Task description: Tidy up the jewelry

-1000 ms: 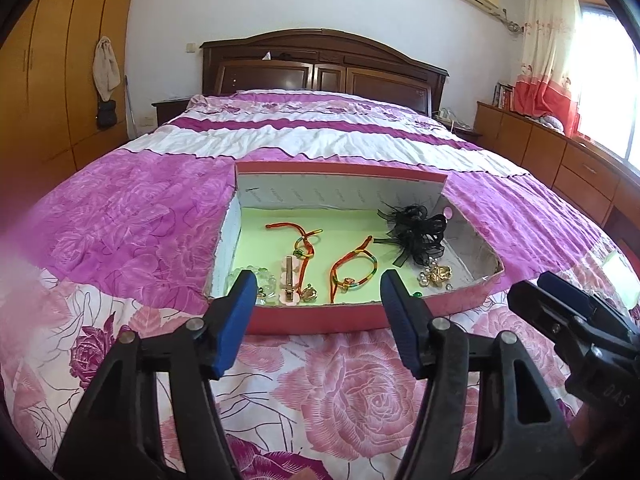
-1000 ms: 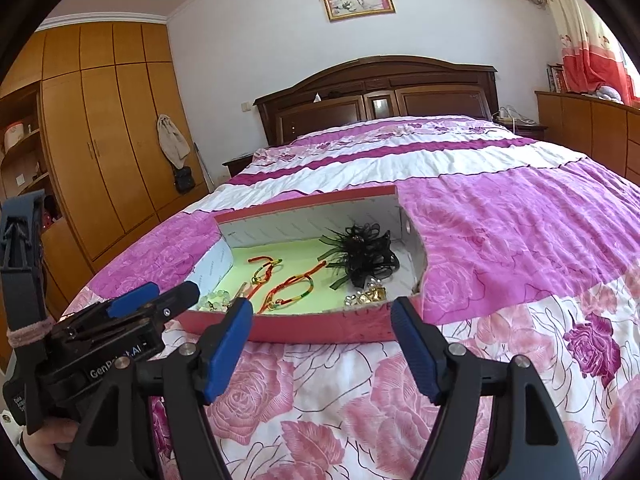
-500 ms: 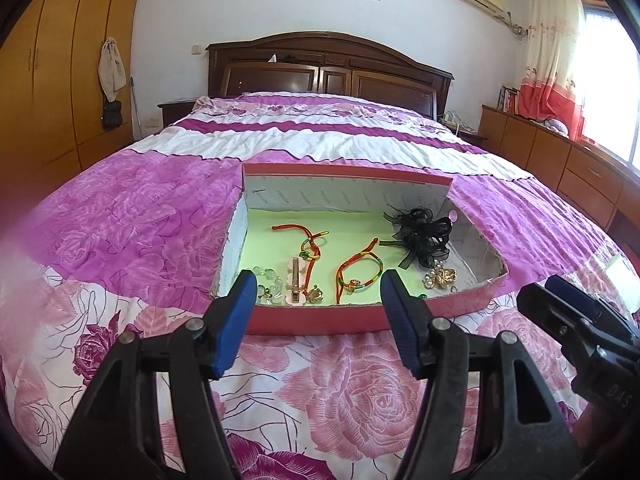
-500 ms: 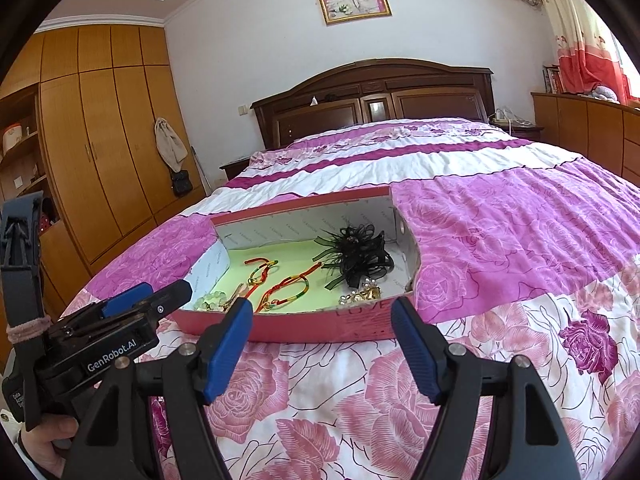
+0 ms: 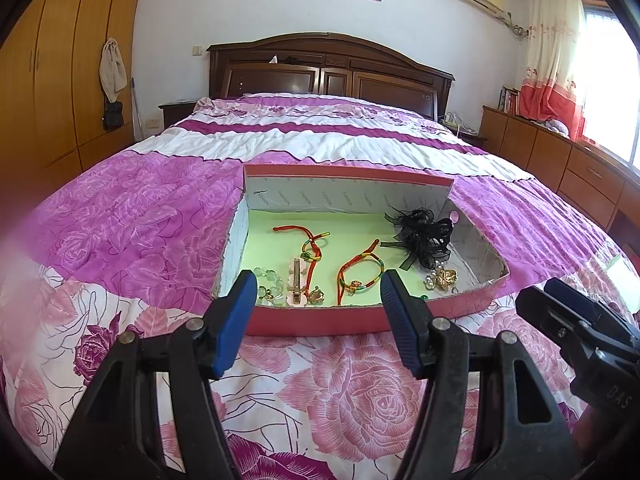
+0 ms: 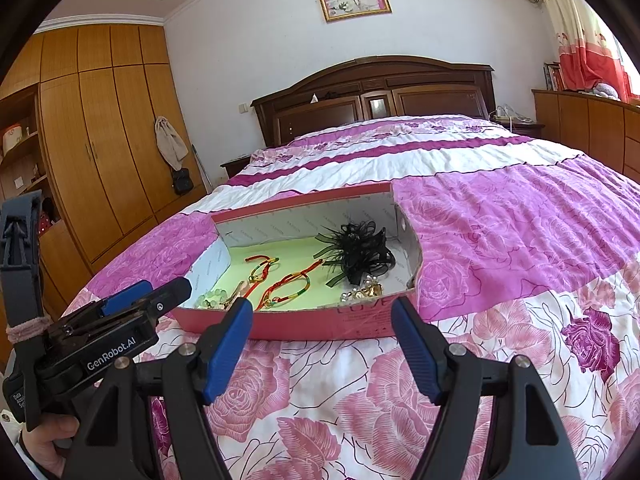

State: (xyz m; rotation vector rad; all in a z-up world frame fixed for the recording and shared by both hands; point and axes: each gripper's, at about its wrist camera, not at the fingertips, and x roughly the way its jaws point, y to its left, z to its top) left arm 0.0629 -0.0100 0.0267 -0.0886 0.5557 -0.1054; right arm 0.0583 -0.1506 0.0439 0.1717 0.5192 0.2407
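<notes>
A shallow red box (image 5: 320, 322) with a green floor lies on the bed, just beyond both grippers. Inside it are two red woven bracelets (image 5: 360, 257), a black ribbon bow (image 5: 424, 240), gold pieces (image 5: 444, 278), a pink hair clip (image 5: 297, 284) and green beads (image 5: 268, 280). My left gripper (image 5: 318, 280) hovers open before the box's near wall, nothing between its fingers. My right gripper (image 6: 322, 306) is open too, facing the box (image 6: 320, 326) and the bow (image 6: 356, 252) from the right. Each gripper shows in the other's view: right gripper (image 5: 576, 320), left gripper (image 6: 120, 320).
The bed has a pink and purple floral cover (image 5: 360, 400). A dark wooden headboard (image 5: 328, 64) stands at the far end. Wardrobes (image 6: 100, 140) line the left wall and low cabinets (image 5: 580, 168) the right. A hand (image 6: 44, 436) holds the left gripper.
</notes>
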